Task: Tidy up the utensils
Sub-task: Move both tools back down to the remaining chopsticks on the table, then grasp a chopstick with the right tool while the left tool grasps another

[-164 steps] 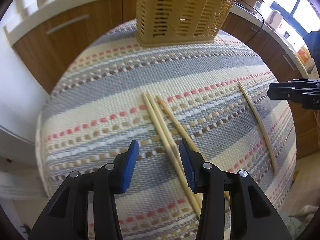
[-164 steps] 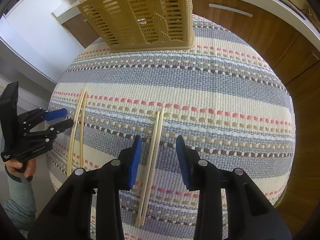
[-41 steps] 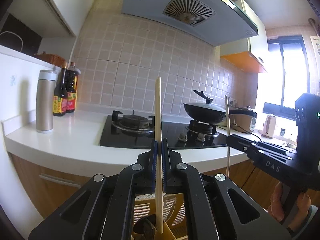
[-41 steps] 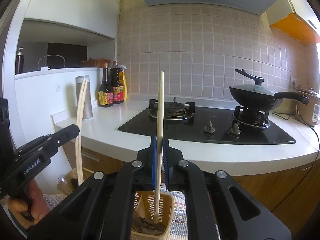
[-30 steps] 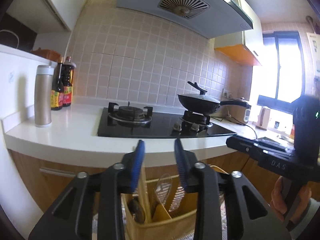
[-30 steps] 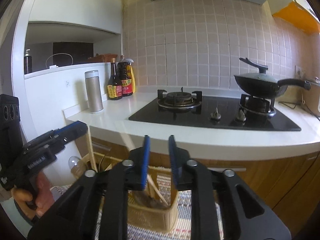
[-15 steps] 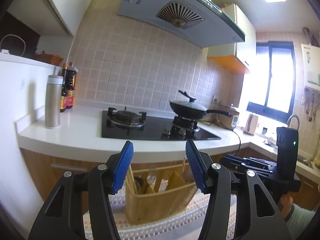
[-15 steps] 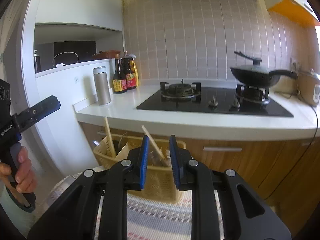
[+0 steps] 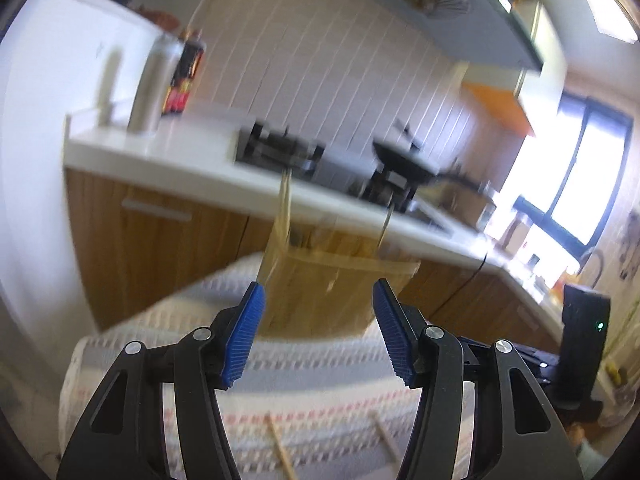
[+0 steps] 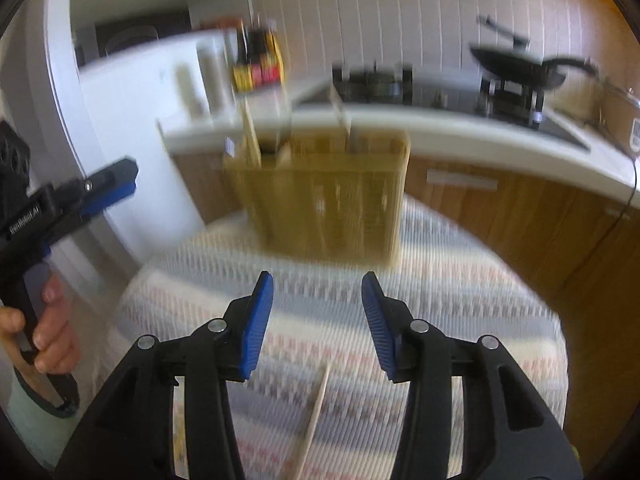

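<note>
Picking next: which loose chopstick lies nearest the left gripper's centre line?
The left chopstick on the mat: it lies between the open left gripper's fingers; the other chopstick lies toward the right finger.

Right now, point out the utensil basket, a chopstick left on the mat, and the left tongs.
utensil basket (image 10: 324,204), right wrist view, front wall.
chopstick (image 10: 316,416), right wrist view, mid-shaft.
left tongs (image 9: 318,336), left wrist view, midway between the open tips.

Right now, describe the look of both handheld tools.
Both match: the left tool and right tool have matte black plastic linkages with silver rivets and blue ribbed pads. Seen from the right camera, the left tool shows white lettering, too blurred to read; a bare hand grips its handle.
</note>
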### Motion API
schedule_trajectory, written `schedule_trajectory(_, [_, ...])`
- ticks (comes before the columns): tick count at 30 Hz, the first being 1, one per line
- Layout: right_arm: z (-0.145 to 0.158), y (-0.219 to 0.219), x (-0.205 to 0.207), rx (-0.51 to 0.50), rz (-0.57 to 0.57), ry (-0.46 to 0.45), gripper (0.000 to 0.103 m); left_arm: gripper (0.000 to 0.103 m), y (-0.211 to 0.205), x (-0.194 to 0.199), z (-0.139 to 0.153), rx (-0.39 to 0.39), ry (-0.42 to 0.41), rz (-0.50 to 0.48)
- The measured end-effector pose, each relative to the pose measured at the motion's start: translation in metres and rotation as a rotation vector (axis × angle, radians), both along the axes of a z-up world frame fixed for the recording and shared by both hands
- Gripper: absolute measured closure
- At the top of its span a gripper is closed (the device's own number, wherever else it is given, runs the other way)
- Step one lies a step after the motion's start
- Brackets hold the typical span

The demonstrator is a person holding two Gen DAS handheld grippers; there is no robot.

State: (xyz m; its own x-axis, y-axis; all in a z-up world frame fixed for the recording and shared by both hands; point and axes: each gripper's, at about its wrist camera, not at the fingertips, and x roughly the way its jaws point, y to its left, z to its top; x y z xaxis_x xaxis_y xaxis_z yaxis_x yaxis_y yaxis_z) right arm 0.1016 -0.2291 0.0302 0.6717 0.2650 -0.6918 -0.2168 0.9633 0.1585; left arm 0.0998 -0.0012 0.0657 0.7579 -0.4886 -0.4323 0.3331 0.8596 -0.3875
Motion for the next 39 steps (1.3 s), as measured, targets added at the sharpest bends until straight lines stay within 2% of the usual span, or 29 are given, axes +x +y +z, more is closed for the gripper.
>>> schedule_trajectory(3, [-0.023, 0.006, -0.001, -0.011, 0.002, 0.143, 0.06, 0.049, -0.006, 0.001, -0.02, 0.049, 0.101, -0.02])
schedule_trajectory(5, [-0.043, 0.01, -0.001, -0.027, -0.001, 0.27, 0.06, 0.049, -0.01, 0.004, -0.035, 0.081, 0.176, -0.037])
schedule_trajectory(8, [-0.065, 0.011, 0.0, -0.003, 0.018, 0.397, 0.06, 0.05, -0.014, 0.009, -0.059, 0.147, 0.285, -0.059])
schedule_trajectory(13, [-0.084, 0.016, -0.002, -0.027, 0.03, 0.496, 0.061, 0.05, -0.016, 0.019, -0.094, 0.217, 0.442, -0.111])
schedule_trajectory(17, [-0.099, 0.02, -0.002, -0.026, 0.035, 0.588, 0.067, 0.05, -0.022, 0.021, -0.116, 0.285, 0.509, -0.132])
schedule_trajectory(19, [-0.104, 0.022, -0.004, -0.046, 0.028, 0.609, 0.07, 0.051, -0.028, 0.021, -0.124, 0.319, 0.527, -0.152])
schedule_trajectory(21, [-0.107, 0.025, -0.006, -0.069, 0.026, 0.621, 0.074, 0.06, -0.037, 0.018, -0.127, 0.365, 0.529, -0.173])
schedule_trajectory(24, [-0.111, 0.033, -0.011, -0.098, 0.033, 0.633, 0.083, 0.064, -0.05, 0.017, -0.134, 0.437, 0.533, -0.203])
schedule_trajectory(28, [-0.116, 0.056, -0.018, -0.168, 0.058, 0.623, 0.087, 0.064, -0.069, 0.012, -0.135, 0.55, 0.495, -0.207])
schedule_trajectory(31, [-0.114, 0.073, -0.022, -0.235, 0.073, 0.601, 0.094, 0.07, -0.081, 0.009, -0.137, 0.641, 0.471, -0.219])
schedule_trajectory(34, [-0.115, 0.08, -0.027, -0.238, 0.084, 0.604, 0.098, 0.081, -0.09, 0.008, -0.137, 0.675, 0.465, -0.239])
schedule_trajectory(35, [-0.116, 0.082, -0.028, -0.236, 0.085, 0.604, 0.098, 0.092, -0.092, 0.007, -0.137, 0.681, 0.47, -0.255])
schedule_trajectory(39, [-0.115, 0.083, -0.031, -0.216, 0.089, 0.6, 0.098, 0.097, -0.097, 0.005, -0.136, 0.711, 0.467, -0.283])
